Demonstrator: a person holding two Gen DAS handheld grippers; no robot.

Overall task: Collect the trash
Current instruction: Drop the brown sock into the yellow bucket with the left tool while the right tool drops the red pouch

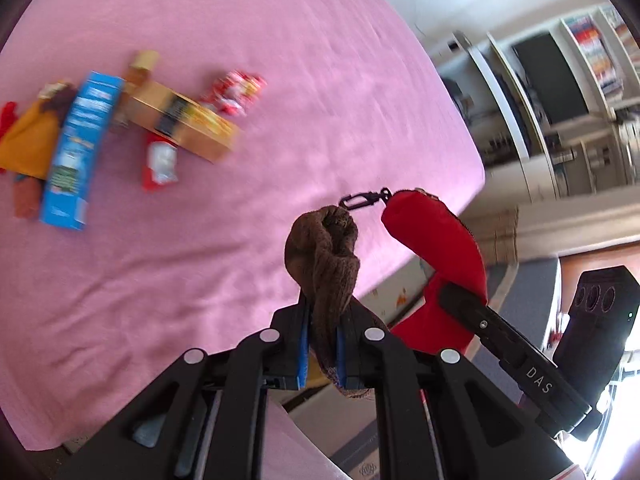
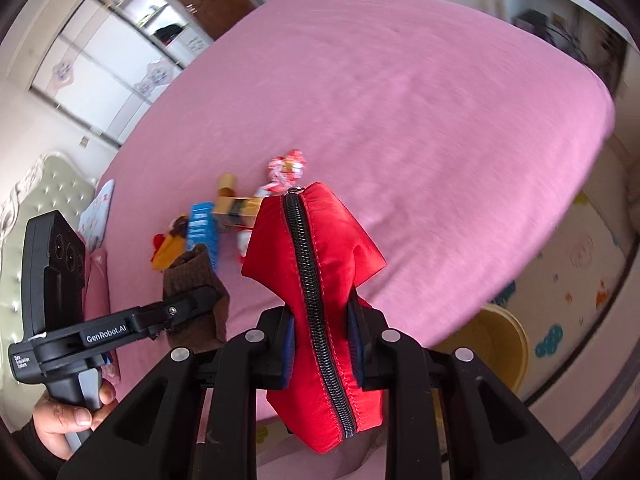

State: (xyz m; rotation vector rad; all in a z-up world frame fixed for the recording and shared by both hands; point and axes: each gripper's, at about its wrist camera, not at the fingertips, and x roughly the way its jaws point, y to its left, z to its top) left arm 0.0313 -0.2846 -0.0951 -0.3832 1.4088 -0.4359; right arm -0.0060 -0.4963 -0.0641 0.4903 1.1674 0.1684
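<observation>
My left gripper (image 1: 322, 340) is shut on a brown knitted sock (image 1: 326, 256) and holds it up above the near edge of the pink bed (image 1: 280, 60). My right gripper (image 2: 322, 344) is shut on a red zip pouch (image 2: 316, 264), which also shows in the left wrist view (image 1: 436, 240) just right of the sock. The sock and left gripper show at the lower left of the right wrist view (image 2: 192, 272). On the bed lie a blue box (image 1: 76, 148), a yellow box (image 1: 184, 124), red-and-white wrappers (image 1: 236, 92) and an orange doll (image 1: 32, 136).
A yellow bucket (image 2: 492, 344) stands on the floor beside the bed, below right of the pouch. A padded headboard (image 2: 52, 184) and a small pillow (image 2: 96, 212) are at the left. Shelves (image 1: 560, 80) and white cabinets (image 2: 104, 60) line the walls.
</observation>
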